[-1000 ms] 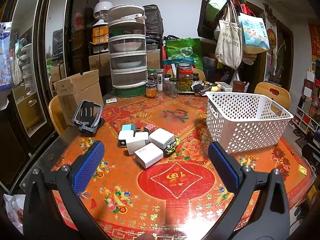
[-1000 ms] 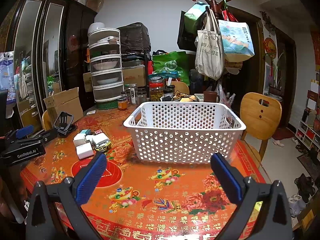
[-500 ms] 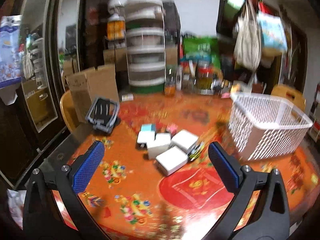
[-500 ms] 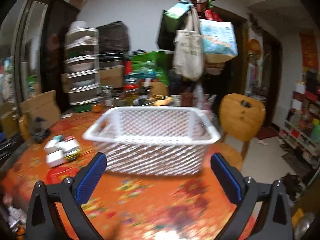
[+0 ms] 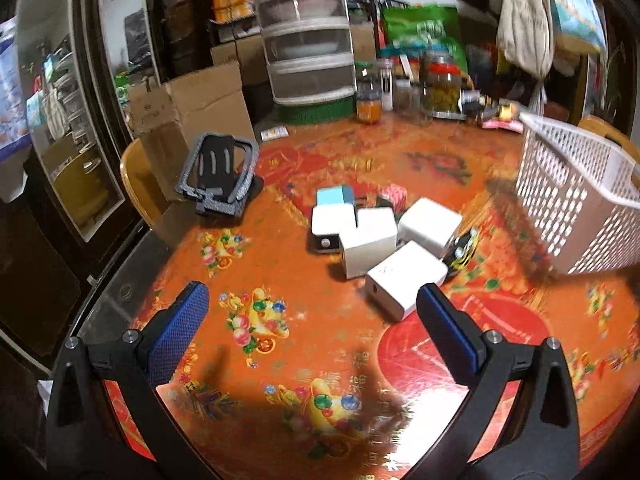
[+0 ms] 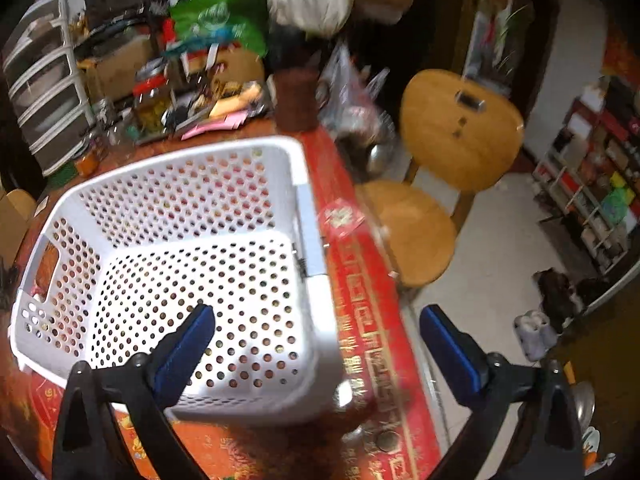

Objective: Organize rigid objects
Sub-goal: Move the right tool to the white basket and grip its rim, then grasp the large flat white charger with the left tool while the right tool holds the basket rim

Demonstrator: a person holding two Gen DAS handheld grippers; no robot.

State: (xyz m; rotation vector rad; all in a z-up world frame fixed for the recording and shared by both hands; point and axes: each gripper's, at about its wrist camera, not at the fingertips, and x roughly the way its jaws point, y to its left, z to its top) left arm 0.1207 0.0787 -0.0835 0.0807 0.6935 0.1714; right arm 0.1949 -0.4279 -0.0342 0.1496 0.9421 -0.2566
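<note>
A cluster of white charger blocks (image 5: 406,280) with a light-blue box (image 5: 335,195), a small pink cube (image 5: 393,192) and a yellow-black toy car (image 5: 462,249) lies mid-table in the left wrist view. My left gripper (image 5: 312,312) is open and empty, just short of the nearest white block. The white perforated basket (image 5: 576,200) stands to the right. In the right wrist view my right gripper (image 6: 316,328) is open and empty, above the basket's (image 6: 312,216) right rim; the basket looks empty.
A black phone stand (image 5: 220,176) sits at the table's left. Jars (image 5: 442,86), a stacked food cover tower (image 5: 306,40) and cardboard boxes (image 5: 192,108) crowd the back. A wooden chair (image 6: 452,132) stands right of the table edge.
My left gripper has come down and closer to the white blocks. My right gripper has moved forward and right, from in front of the basket to above its right rim.
</note>
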